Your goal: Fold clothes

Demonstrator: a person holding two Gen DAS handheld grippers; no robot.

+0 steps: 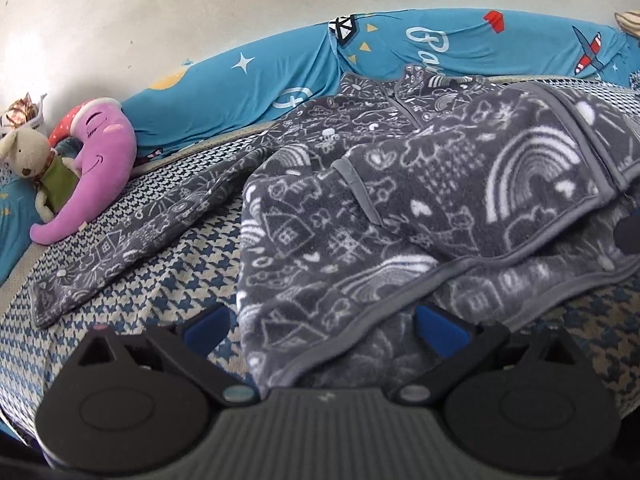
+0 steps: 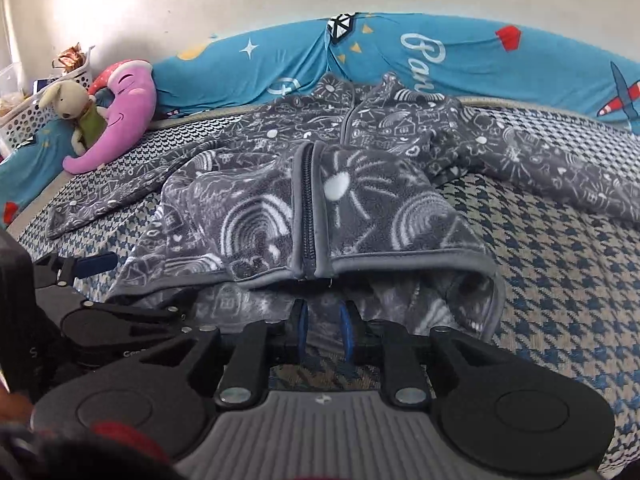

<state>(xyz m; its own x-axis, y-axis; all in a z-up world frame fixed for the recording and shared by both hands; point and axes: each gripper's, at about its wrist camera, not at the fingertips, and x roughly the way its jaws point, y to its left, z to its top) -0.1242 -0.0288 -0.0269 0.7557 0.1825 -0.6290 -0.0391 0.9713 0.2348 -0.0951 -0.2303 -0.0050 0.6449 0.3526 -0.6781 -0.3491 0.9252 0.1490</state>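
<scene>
Grey patterned fleece jacket point(image 2: 320, 184) sprawled on the houndstooth bedspread point(image 2: 560, 240), hem doubled up toward the collar, left gripper point(image 1: 324, 322) spread wide around the lower edge gripping nothing, right gripper point(image 2: 323, 320) nearly closed under the raised hem, seemingly pinching fleece

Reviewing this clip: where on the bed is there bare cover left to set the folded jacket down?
Bare houndstooth bed cover lies right of the grey fleece jacket, below its right sleeve. A narrower bare strip runs between the left sleeve and the jacket body. The far left corner is crowded: purple moon plush and stuffed animal. Blue pillows line the wall.
</scene>
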